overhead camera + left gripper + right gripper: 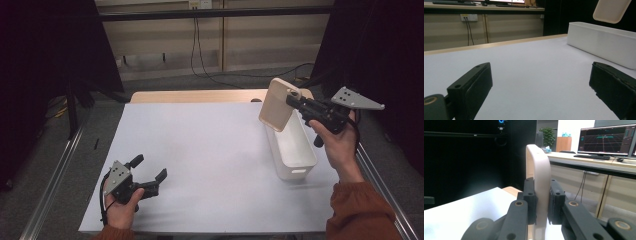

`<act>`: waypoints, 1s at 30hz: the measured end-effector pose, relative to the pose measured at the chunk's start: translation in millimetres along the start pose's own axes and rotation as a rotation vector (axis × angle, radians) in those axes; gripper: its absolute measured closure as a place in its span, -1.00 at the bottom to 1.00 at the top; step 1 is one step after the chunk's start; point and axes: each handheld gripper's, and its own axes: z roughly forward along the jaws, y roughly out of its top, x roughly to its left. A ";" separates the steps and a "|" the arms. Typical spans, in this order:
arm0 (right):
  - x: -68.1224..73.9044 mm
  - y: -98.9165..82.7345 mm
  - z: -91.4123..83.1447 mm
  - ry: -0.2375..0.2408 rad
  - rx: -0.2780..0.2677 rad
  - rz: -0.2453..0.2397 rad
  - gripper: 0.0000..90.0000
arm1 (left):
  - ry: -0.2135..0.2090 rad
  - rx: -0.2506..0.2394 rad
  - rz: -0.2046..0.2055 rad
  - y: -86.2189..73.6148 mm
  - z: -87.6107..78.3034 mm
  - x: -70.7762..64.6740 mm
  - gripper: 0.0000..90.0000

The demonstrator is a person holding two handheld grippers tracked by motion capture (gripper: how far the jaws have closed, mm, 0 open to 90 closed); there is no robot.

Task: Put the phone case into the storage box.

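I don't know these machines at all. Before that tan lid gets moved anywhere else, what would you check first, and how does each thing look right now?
1. Grip on the wooden lid: the right gripper has its jaws pressed on both faces of the lid's edge. Ok.
2. Lid clear of the white bin: it hangs tilted above the bin's far end, apart from the rim. Ok.
3. Bin steady: it sits flat on the white table sheet. Ok.
4. Left gripper out of the way: it rests low near the table's front-left, jaws wide apart and empty. Ok.
5. Bin contents: the visible inside looks bare, but the part under the lid is hidden. Cannot tell.
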 end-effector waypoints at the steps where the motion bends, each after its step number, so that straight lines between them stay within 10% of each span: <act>1: -2.6 1.3 -0.6 -0.005 -0.001 -0.002 0.78 | 0.001 -0.002 -0.004 0.1 -0.2 0.0 -0.90; 30: -55.1 -15.4 13.4 -0.080 0.058 0.018 0.78 | -0.044 0.009 0.008 1.8 2.1 -1.1 -0.94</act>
